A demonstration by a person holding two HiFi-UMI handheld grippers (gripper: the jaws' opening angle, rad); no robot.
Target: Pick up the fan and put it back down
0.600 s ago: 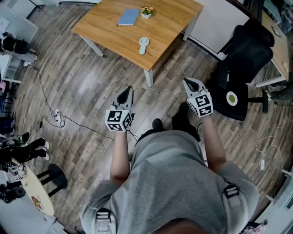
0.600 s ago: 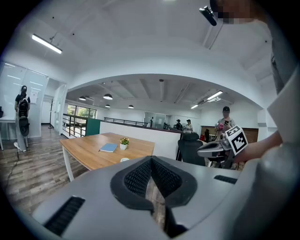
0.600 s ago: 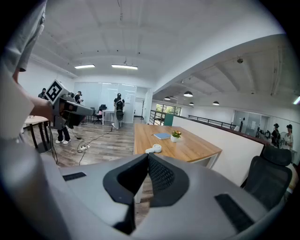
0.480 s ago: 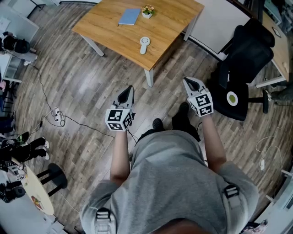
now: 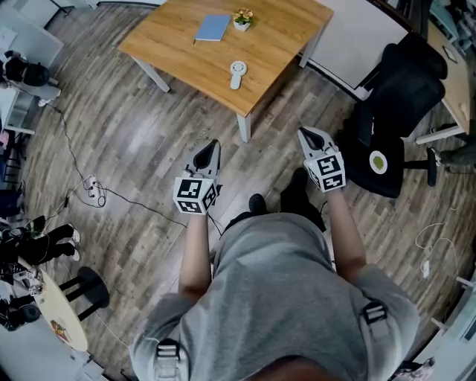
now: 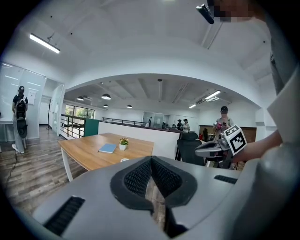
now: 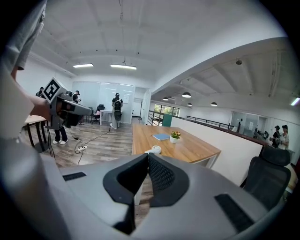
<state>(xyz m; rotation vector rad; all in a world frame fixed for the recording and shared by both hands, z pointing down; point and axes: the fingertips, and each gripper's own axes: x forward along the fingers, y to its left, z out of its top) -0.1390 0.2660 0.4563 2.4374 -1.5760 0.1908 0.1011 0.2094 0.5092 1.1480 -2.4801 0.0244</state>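
A small white hand-held fan point(image 5: 236, 74) lies flat on the wooden table point(image 5: 178, 52), near its front corner; in the right gripper view the fan point(image 7: 153, 150) shows just above the jaws. My left gripper point(image 5: 210, 149) is shut and empty, held over the floor short of the table. My right gripper point(image 5: 309, 137) is also shut with nothing in it, off the table's right corner. In the left gripper view the left gripper point(image 6: 151, 161) points at the table point(image 6: 89, 152), and the right gripper point(image 6: 206, 149) shows at the right.
A blue notebook point(image 5: 210, 27) and a small potted plant point(image 5: 241, 18) sit further back on the table. A black office chair point(image 5: 394, 104) stands to the right. Cables and a power strip point(image 5: 93, 190) lie on the wooden floor at left. People stand in the distance.
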